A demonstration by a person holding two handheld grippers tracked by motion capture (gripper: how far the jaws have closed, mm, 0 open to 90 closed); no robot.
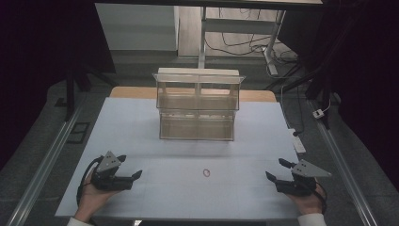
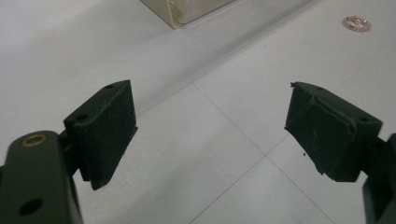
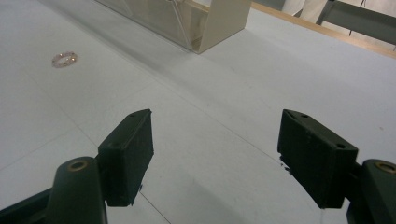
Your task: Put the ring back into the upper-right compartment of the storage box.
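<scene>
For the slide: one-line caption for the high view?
Both open claws, left and right, rest either side of a small pinkish ring before a clear two-tier organiser.

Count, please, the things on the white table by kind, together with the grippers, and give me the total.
Small ring-shaped bracelet: 1
Clear two-tier drawer box: 1
Grippers: 2, the left gripper and the right gripper, both open and holding nothing
Total: 4

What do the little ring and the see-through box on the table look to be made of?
The ring looks like a small beaded bracelet, pinkish with gold-toned bits, probably plastic or glass beads; too small to be sure. The box looks like clear acrylic with a glossy finish: you see through its walls, and its edges catch light. Its back panel looks opaque cream.
</scene>
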